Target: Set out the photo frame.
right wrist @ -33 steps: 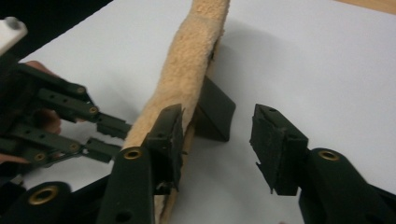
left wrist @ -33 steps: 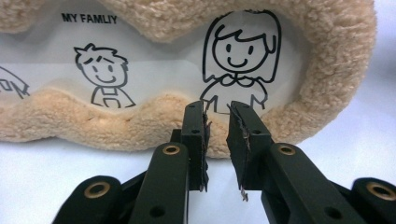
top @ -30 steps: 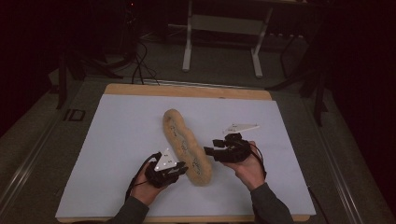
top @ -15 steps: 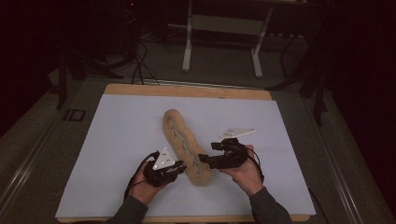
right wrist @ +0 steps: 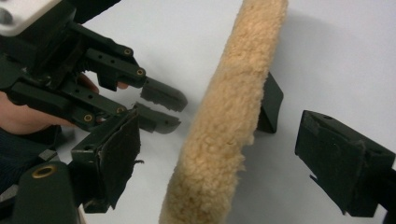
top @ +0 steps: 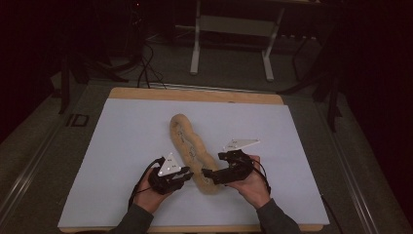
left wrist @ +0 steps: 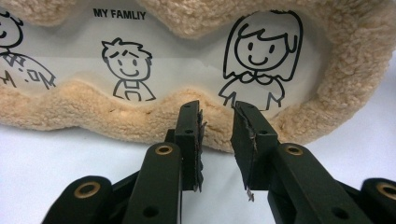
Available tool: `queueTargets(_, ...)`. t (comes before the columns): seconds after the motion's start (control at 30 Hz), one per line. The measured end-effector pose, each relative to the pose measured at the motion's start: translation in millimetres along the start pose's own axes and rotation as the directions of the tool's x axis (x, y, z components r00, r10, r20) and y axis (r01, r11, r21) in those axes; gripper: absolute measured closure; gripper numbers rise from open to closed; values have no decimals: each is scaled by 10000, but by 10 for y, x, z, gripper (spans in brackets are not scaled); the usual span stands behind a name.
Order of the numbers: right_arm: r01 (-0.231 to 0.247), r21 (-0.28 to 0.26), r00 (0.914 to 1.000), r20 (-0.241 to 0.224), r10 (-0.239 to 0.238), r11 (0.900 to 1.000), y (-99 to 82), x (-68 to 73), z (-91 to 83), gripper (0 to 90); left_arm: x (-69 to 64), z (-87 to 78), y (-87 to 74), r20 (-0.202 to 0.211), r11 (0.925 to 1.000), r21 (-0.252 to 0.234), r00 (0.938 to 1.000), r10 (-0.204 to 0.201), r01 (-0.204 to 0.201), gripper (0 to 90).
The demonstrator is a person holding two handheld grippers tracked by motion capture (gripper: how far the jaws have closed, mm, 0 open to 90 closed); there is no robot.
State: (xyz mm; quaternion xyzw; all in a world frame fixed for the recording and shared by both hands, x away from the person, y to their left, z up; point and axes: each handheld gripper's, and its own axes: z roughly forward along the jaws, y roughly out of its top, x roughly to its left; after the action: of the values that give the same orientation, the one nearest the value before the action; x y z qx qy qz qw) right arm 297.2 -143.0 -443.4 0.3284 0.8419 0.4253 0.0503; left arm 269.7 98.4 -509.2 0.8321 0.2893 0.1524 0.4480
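We see a wavy, fleecy tan frame on the white desk, its near end between our left gripper and right gripper, both apart.

A tan fleece frame borders black line cartoons on white; the table sheet is pale blue-white.

You see a tan fleecy cloth frame, nubbly and matt, around a smooth printed paper insert. It lies on a smooth matt white sheet over a wooden board.
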Motion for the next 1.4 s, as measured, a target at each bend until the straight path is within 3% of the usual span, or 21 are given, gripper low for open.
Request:
queueTargets(0.43,126,519,9981,592,-157,9986,-141,69,140,154,53,-53,2,-129,9997,-151,9997,-210,208,712)
queueTargets(0.83,293,535,9955,890,-340,9981,-290,115,249,395,106,-126,8,-445,9990,-325,9985,-308,293,673)
queueTargets(1.17,211,452,9949,975,-255,9988,-364,116,309,427,170,-179,2,-577,9973,-480,9966,-588,561,640)
queueTargets(1.4,553,265,9915,1161,-580,9981,-386,159,316,504,221,-210,-8,-795,9957,-553,9937,-783,741,623)
